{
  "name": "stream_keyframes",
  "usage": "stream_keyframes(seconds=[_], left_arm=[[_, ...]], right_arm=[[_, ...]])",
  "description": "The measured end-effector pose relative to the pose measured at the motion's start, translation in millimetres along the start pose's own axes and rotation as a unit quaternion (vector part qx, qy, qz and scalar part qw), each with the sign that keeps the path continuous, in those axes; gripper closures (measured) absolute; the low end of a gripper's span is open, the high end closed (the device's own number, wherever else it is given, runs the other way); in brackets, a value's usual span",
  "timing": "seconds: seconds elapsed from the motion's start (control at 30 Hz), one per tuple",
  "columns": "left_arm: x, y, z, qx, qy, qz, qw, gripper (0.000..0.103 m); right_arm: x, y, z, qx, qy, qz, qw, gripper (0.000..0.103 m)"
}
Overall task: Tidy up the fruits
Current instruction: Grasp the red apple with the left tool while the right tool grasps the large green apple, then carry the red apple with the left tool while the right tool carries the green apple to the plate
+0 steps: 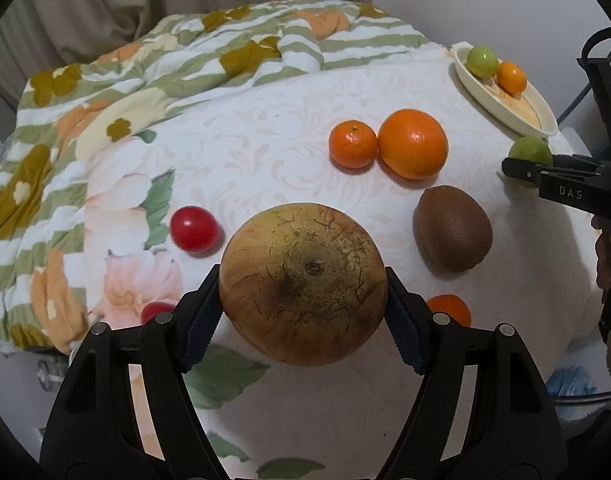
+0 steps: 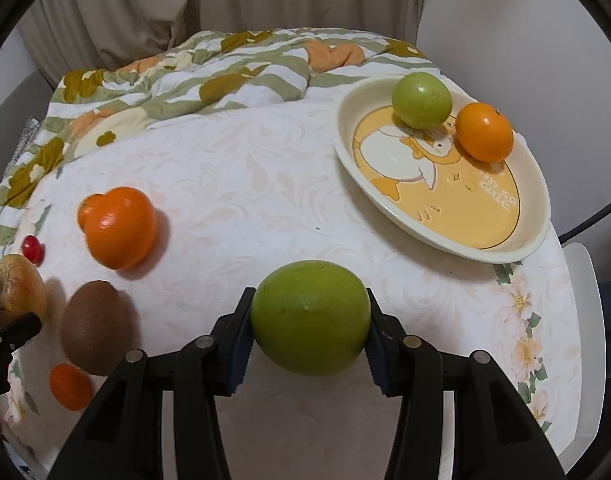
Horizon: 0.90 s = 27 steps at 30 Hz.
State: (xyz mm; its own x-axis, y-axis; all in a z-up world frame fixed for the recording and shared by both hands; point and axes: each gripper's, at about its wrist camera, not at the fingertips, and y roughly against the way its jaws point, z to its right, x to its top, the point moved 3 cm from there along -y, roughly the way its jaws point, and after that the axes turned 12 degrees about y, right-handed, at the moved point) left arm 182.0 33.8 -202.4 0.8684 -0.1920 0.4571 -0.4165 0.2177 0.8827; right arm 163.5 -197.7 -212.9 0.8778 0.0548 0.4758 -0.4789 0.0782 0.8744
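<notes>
My left gripper (image 1: 301, 276) is shut on a large yellow-brown fruit with cracked skin (image 1: 303, 292), its pads pressed to both sides, held over the white bedspread. The right gripper (image 2: 309, 300) is shut on a green round fruit (image 2: 310, 328) low over the cloth. To its upper right stands a cream plate with a cartoon print (image 2: 485, 256), holding another green fruit (image 2: 421, 100) and a small orange (image 2: 483, 132). In the left wrist view the right gripper (image 1: 521, 172) shows at the right edge, below the plate (image 1: 489, 100).
Loose on the bedspread lie a mandarin (image 1: 352, 144), a big orange (image 1: 412, 144), a kiwi (image 1: 451, 228), a cherry tomato (image 1: 193, 228), a second red one (image 1: 157, 311) and a small orange (image 1: 449, 308). A rumpled floral quilt (image 1: 105, 100) covers the back left.
</notes>
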Motion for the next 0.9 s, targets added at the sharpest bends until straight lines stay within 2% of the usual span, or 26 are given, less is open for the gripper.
stream_keyframes(seconds=[0.23, 0.53, 0.73, 0.9], left_arm=[[0.5, 34.9, -6.0, 0.002, 0.016, 0.017, 0.9997, 0.021], [11.9, 87.2, -8.1, 0.007, 0.025, 0.064, 0.9976, 0.021], [29.2, 104.7, 2.4, 0.004, 0.018, 0.089, 0.9959, 0.021], [47.4, 115.7, 28.6, 0.005, 0.018, 0.115, 0.9931, 0.021]], right_arm=[[6.9, 33.2, -14.4, 0.025, 0.007, 0.021, 0.999, 0.058], [17.9, 89.6, -32.3, 0.053, 0.01, 0.062, 0.997, 0.058], [26.8, 119.2, -25.0, 0.051, 0.017, 0.089, 0.995, 0.058], [32.7, 134.6, 0.6, 0.052, 0.015, 0.113, 0.992, 0.058]])
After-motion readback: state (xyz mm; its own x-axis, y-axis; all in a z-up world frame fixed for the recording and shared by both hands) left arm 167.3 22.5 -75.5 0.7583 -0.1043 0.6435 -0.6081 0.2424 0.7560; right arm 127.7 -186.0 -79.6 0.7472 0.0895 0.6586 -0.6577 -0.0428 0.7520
